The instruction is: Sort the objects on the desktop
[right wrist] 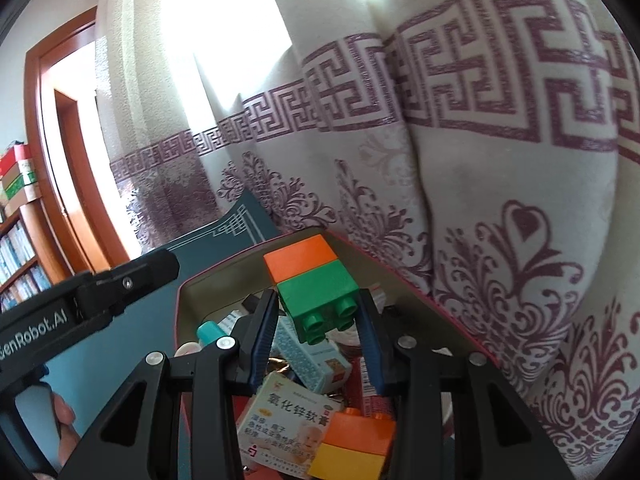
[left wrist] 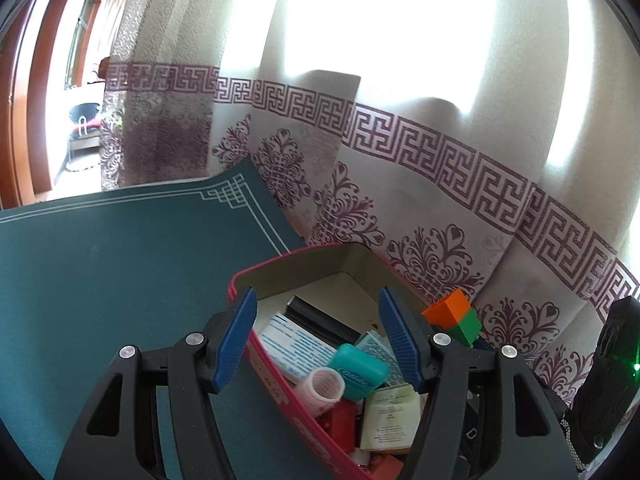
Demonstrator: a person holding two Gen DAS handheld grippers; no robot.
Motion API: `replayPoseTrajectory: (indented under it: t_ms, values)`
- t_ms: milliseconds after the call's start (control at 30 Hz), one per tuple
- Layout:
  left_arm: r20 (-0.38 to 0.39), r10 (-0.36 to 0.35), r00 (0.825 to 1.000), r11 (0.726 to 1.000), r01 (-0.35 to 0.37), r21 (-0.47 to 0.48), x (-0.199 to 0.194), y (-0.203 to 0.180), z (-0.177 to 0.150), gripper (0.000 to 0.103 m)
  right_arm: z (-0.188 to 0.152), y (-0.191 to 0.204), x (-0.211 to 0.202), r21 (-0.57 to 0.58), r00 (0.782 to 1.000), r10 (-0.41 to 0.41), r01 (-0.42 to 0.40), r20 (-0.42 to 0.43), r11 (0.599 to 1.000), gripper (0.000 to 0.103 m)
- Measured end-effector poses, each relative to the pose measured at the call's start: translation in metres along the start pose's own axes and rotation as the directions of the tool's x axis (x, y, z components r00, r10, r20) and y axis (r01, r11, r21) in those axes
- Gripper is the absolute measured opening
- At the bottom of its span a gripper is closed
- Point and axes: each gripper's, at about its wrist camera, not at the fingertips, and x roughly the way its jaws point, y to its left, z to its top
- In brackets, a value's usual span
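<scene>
A red-rimmed box (left wrist: 276, 262) on the dark green mat (left wrist: 100, 280) holds several small items: a teal floss case (left wrist: 360, 372), a pink roller (left wrist: 324, 390), medicine boxes and a black pen. My left gripper (left wrist: 316, 336) is open, its left finger outside the box wall, its right finger over the box. My right gripper (right wrist: 318, 328) is shut on a stacked orange-and-green block (right wrist: 316, 284), held above the box (right wrist: 188, 284). That block shows in the left wrist view (left wrist: 456, 316) at the box's right side. An orange-and-yellow block (right wrist: 352, 444) lies in the box.
A patterned white and purple curtain (left wrist: 400, 160) hangs right behind the box. The mat stretches left of the box. The left gripper's body (right wrist: 80, 304) crosses the right wrist view at left. A doorway (right wrist: 68, 152) and bookshelf (right wrist: 16, 260) stand far left.
</scene>
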Motion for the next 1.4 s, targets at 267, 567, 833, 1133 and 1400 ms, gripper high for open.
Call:
replayPoseTrajectory:
  t_ms: [267, 567, 833, 1133, 1400]
  values:
    - [0.035, 0.046, 0.998, 0.999, -0.046, -0.007, -0.008, 0.005, 0.004, 0.074, 0.000, 0.003, -0.003, -0.008, 0.999, 0.020, -0.020, 0.026, 1.000, 0.075]
    - [0.052, 0.071, 0.996, 0.997, -0.070, -0.027, -0.016, 0.012, 0.009, 0.074, -0.001, 0.017, -0.014, -0.082, 0.999, 0.018, -0.014, 0.048, 0.997, 0.084]
    - [0.069, 0.118, 0.991, 0.992, -0.114, -0.047, -0.028, 0.016, 0.016, 0.082, -0.007, 0.010, -0.030, -0.095, 1.000, 0.003, -0.003, 0.005, 0.995, 0.088]
    - [0.062, 0.228, 0.972, 0.968, -0.219, -0.125, -0.051, 0.025, 0.028, 0.087, -0.009, 0.010, -0.064, -0.162, 1.000, -0.023, 0.023, 0.002, 0.987, 0.093]
    - [0.168, 0.289, 0.942, 0.957, -0.279, -0.081, -0.099, 0.008, 0.041, 0.087, 0.007, 0.012, -0.108, -0.167, 0.998, -0.027, 0.037, 0.063, 0.985, 0.103]
